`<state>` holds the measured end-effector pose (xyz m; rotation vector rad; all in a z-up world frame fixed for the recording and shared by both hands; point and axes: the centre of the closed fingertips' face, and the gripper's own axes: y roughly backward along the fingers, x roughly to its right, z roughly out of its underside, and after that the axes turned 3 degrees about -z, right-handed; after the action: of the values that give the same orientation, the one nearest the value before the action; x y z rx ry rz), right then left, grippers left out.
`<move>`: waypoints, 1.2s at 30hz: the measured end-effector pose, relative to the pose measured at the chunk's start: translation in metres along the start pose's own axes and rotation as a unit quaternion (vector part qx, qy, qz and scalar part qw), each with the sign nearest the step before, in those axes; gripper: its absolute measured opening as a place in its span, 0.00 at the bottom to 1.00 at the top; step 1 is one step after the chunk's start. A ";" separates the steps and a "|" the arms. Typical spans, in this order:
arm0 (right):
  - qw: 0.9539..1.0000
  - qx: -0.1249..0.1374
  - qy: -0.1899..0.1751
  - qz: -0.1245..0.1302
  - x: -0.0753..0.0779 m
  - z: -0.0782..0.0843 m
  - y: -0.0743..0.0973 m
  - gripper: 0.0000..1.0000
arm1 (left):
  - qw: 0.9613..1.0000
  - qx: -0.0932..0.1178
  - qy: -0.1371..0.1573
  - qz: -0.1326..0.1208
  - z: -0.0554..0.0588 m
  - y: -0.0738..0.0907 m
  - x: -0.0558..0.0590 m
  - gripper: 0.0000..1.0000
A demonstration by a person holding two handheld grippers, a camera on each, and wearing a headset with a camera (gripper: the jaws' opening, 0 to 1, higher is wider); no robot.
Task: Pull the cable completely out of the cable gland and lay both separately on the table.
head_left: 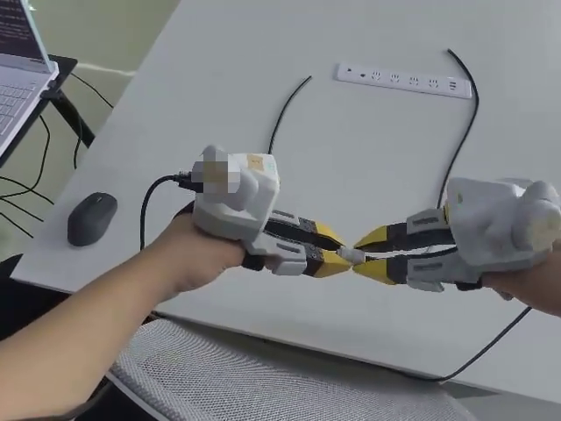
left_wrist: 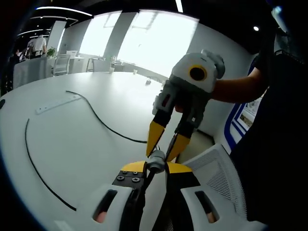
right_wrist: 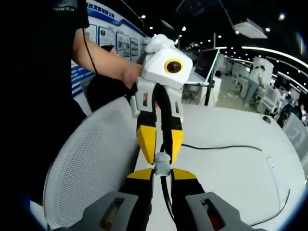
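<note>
The two grippers meet tip to tip above the near edge of the white table. A small pale cable gland sits between the yellow tips. My left gripper is shut on the gland, as its own view shows. A thin black cable runs back from the gland between the jaws of my right gripper, which is shut on it. In the head view the right gripper comes in from the right. Both are held in the air.
A white power strip lies at the far side with black cords trailing across the table. A dark mouse rests near the left edge, beside a laptop. A grey mesh chair is below the grippers.
</note>
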<state>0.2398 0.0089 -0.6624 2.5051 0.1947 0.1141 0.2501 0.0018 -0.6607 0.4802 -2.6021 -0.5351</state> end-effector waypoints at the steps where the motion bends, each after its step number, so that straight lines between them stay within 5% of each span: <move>1: 1.000 -0.004 0.008 0.006 0.001 0.001 0.001 0.08 | 1.000 0.001 0.003 0.002 0.000 0.000 0.000 0.15; 4: 0.998 -0.014 0.045 0.029 0.002 0.001 0.001 0.08 | 1.000 0.002 0.014 0.003 -0.001 0.000 0.000 0.15; 18: 1.000 -0.001 -0.015 0.019 0.001 0.005 -0.001 0.09 | 1.000 -0.005 -0.014 0.000 0.003 0.000 0.003 0.15; 21: 0.999 0.002 -0.035 0.018 0.000 0.004 0.001 0.11 | 1.000 -0.002 -0.020 -0.001 0.002 0.000 0.005 0.15; 23: 0.996 0.014 -0.088 0.010 0.002 0.007 0.004 0.16 | 1.000 -0.001 -0.026 -0.003 0.001 0.000 0.003 0.15; 27: 0.973 0.065 -0.220 -0.025 0.007 0.002 0.015 0.21 | 0.999 0.002 -0.038 -0.004 0.000 0.002 0.006 0.15; 28: 0.962 0.075 -0.258 -0.045 0.005 0.001 0.016 0.23 | 0.999 0.002 -0.040 -0.004 0.000 0.001 0.005 0.15; 29: 0.946 0.084 -0.304 -0.069 0.003 0.000 0.018 0.25 | 0.999 0.002 -0.044 -0.004 0.000 0.002 0.006 0.15; 31: 0.930 0.111 -0.335 -0.101 0.005 -0.005 0.022 0.22 | 0.999 0.003 -0.053 -0.003 -0.001 0.002 0.009 0.15; 36: 0.899 0.129 -0.397 -0.135 0.011 -0.008 0.020 0.18 | 0.997 0.005 -0.071 0.002 -0.003 0.004 0.018 0.15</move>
<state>0.2521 -0.0009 -0.6436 2.5258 0.2169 -1.0925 0.2359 -0.0032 -0.6505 0.4545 -2.7416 -0.5750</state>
